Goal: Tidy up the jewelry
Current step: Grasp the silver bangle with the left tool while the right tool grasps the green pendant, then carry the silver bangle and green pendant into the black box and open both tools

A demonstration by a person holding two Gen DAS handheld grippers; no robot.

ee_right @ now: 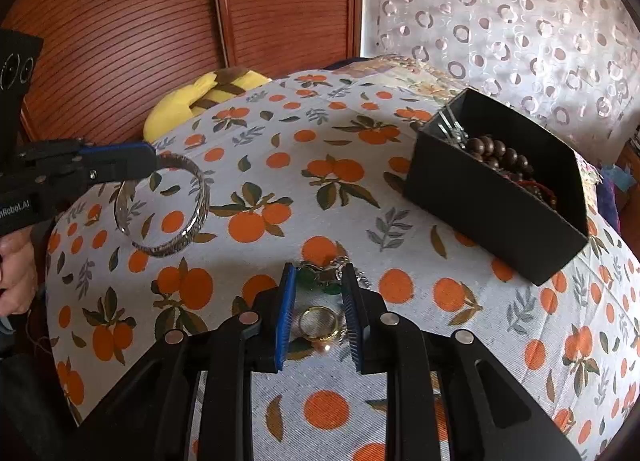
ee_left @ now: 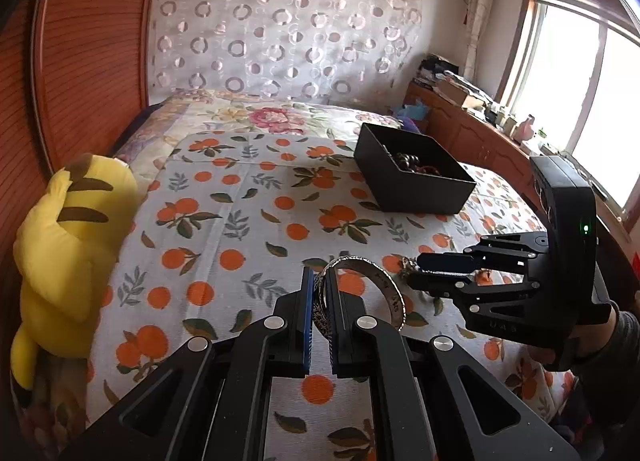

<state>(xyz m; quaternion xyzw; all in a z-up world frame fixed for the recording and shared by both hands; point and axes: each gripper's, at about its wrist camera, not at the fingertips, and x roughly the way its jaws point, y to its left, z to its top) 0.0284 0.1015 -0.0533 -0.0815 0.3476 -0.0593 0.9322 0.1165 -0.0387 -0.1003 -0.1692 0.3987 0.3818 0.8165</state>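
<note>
My left gripper (ee_left: 319,275) is shut on a silver bangle (ee_left: 374,281) and holds it just above the orange-print bedspread; the bangle also shows in the right wrist view (ee_right: 168,205). My right gripper (ee_right: 318,275) is open, its fingers on either side of a small jewelry pile with green stones (ee_right: 316,279) and a gold ring (ee_right: 318,323) lying on the bedspread. In the left wrist view the right gripper (ee_left: 416,271) sits low beside the bangle. A black box (ee_left: 412,175) holding wooden beads (ee_right: 496,155) stands on the bed beyond.
A yellow plush toy (ee_left: 68,245) lies at the bed's left edge by a wooden wardrobe (ee_right: 160,33). A curtain (ee_left: 280,21) hangs behind the bed. A cluttered wooden sideboard (ee_left: 460,109) runs under the window on the right.
</note>
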